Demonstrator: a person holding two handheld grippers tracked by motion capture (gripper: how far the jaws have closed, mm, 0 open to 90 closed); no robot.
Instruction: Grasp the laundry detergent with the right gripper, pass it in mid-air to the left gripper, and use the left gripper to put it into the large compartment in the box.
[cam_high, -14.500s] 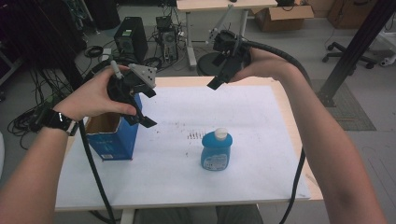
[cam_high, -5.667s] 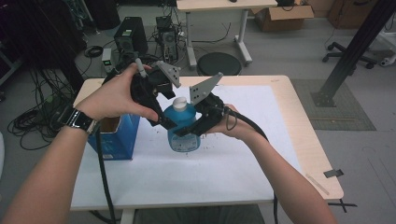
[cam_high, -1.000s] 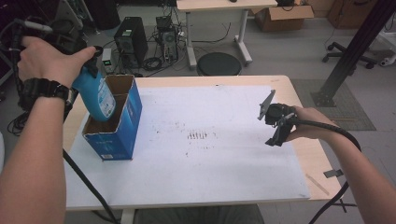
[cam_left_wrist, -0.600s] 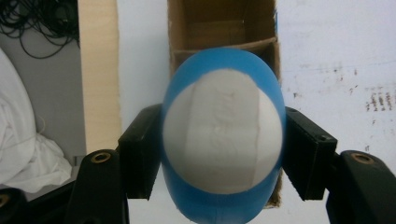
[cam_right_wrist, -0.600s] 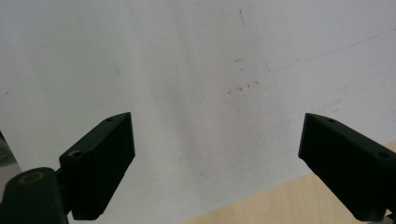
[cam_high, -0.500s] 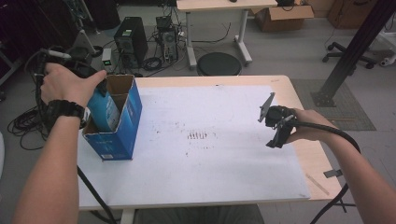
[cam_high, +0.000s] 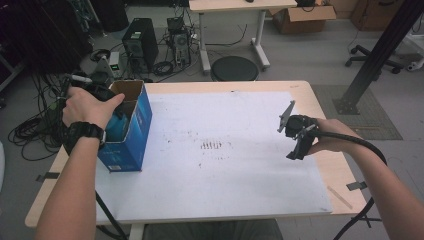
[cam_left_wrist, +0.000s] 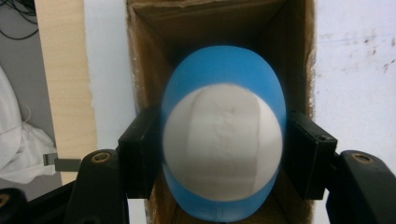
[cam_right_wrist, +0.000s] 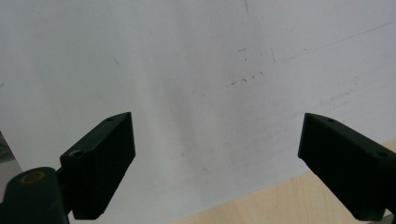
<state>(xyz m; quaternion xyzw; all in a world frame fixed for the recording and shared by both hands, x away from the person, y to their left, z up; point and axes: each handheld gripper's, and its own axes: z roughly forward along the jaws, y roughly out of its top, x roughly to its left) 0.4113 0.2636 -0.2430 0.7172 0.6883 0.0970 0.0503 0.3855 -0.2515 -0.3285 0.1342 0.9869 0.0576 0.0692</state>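
A blue bottle with a white cap (cam_left_wrist: 223, 135) hangs inside the open blue cardboard box (cam_high: 131, 132) at the table's left. My left gripper (cam_left_wrist: 223, 154) is shut on it, a black pad (cam_left_wrist: 140, 154) pressing each side. In the high view a hand covers that gripper at the box's mouth, and a patch of the blue bottle (cam_high: 116, 127) shows below the rim. My right gripper (cam_high: 300, 142) hovers over the table's right side, open, nothing between its fingertips (cam_right_wrist: 105, 158).
A white sheet (cam_high: 225, 150) with small dark marks covers most of the wooden table (cam_high: 327, 172). Beyond the far edge stand a round stool (cam_high: 235, 67), a computer tower (cam_high: 140, 42) and tangled cables on the floor.
My left hand has come down with the bottle, from above the box into its open top. The right gripper has stayed where it was.
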